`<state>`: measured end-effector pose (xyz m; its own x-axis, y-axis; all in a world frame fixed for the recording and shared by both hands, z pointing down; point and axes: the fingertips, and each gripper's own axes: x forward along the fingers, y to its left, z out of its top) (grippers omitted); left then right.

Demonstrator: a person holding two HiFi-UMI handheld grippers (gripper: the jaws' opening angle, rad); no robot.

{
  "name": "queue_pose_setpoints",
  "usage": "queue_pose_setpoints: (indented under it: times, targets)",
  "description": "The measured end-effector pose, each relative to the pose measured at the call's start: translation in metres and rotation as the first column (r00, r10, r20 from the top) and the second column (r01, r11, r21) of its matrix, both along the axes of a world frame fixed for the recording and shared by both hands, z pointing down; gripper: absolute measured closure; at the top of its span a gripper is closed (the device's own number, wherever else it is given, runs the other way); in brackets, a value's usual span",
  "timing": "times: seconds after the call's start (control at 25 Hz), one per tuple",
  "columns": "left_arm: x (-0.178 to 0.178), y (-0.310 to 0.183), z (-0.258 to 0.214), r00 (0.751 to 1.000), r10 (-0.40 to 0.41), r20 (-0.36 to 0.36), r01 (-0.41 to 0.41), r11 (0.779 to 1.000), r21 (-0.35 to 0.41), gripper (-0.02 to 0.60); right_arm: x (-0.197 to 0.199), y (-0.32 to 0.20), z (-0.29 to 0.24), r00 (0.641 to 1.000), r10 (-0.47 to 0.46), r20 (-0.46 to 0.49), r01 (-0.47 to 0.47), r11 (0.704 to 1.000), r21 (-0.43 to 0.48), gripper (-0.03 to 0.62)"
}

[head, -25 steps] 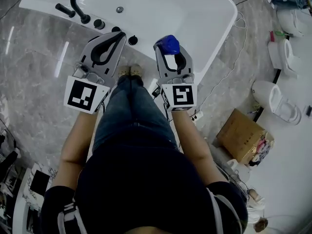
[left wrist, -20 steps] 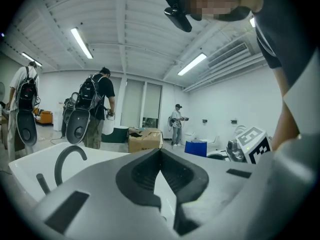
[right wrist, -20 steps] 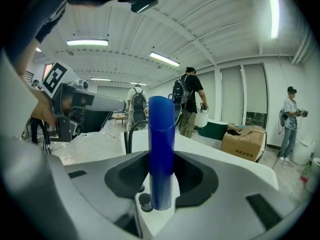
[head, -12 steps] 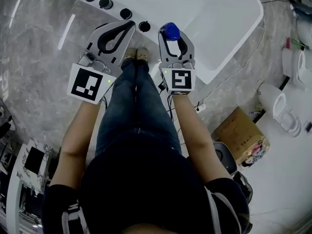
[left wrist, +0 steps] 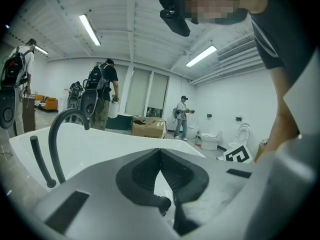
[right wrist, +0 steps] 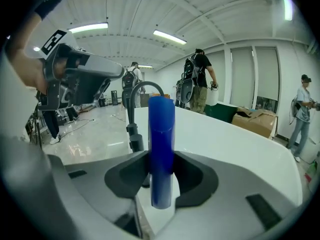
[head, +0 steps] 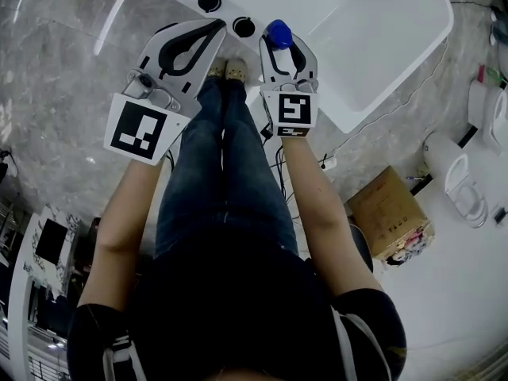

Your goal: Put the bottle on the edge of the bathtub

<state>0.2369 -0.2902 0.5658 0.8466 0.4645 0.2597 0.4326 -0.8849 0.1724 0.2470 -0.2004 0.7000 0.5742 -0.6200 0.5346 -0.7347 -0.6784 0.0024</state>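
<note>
A blue bottle [head: 278,32] [right wrist: 161,144] stands upright between the jaws of my right gripper [head: 279,40] [right wrist: 161,158], which is shut on its lower half. It hangs over the near rim of the white bathtub [head: 381,94] [right wrist: 235,144], just right of the black tap knobs [head: 244,27]. My left gripper [head: 217,27] [left wrist: 160,151] is shut with nothing in it, its tips touching, beside the knobs at the tub's near corner. The black curved faucet [left wrist: 60,134] [right wrist: 134,111] rises from the rim ahead of both grippers.
My shoes [head: 226,70] stand on the grey marble floor against the tub. A cardboard box [head: 389,213] and toilets [head: 460,173] sit to the right, with a cable [head: 373,125] on the floor. Several people with backpacks [left wrist: 102,94] stand beyond the tub.
Both grippers have sunk toward the tub's near rim, the blue bottle still in the right one. The tub and knobs have slid up the head view.
</note>
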Motion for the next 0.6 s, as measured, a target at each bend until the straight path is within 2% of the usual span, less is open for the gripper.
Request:
queue_pose_setpoints:
  times: [0.28,0.6]
  targets:
    - [0.0,0.0,0.013,1.0,-0.015,0.015,0.015,1.0,-0.006,0.558,0.005,-0.003,0.028,1.0,0.0,0.014,0.0,1.0,-0.006,0.427]
    - [-0.002,0.006,0.013,1.0,0.005,0.021,-0.004,1.0,-0.011,0.558,0.002,-0.006,0.029,1.0,-0.023,0.009,0.023,1.0,0.009,0.427]
